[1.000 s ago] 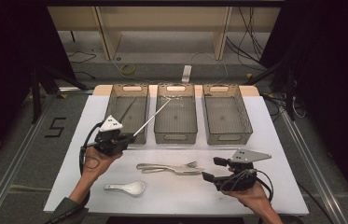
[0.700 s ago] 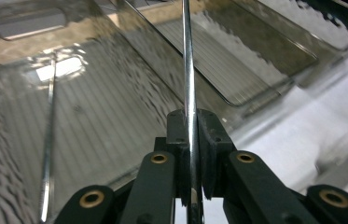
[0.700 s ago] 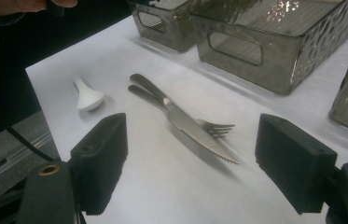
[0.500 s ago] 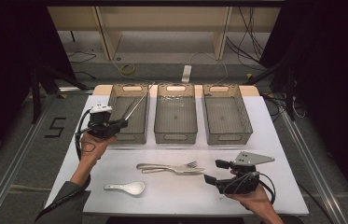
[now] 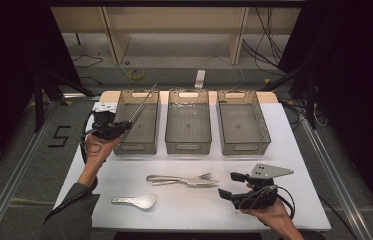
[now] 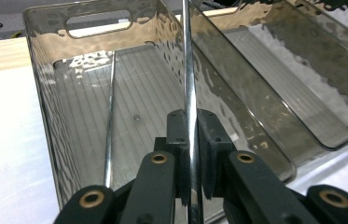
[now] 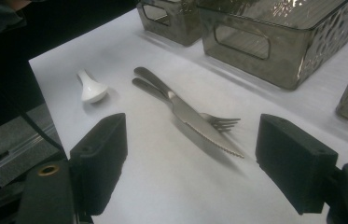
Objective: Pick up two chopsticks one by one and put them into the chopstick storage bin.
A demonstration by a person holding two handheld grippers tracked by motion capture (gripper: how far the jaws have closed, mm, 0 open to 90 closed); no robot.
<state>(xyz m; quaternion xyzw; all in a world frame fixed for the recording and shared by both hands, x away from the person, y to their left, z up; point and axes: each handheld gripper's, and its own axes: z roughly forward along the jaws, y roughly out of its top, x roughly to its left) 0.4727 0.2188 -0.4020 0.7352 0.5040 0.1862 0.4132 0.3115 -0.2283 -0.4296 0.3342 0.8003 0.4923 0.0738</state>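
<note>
Over the left bin (image 5: 136, 122) my left gripper (image 5: 119, 127) is clamped on a thin metal chopstick (image 6: 189, 84) — rod angled up over the bin, a second chopstick (image 6: 110, 121) already lying inside. Step in hand looks like the drop; next move calls for lowering and opening the jaws. Right gripper (image 7: 190, 154) hangs wide open near the knife (image 7: 195, 119), fork (image 7: 220, 122) and white spoon (image 7: 91, 87). Chopstick's top end runs out of the left gripper view; the knife covers most of the fork.
</note>
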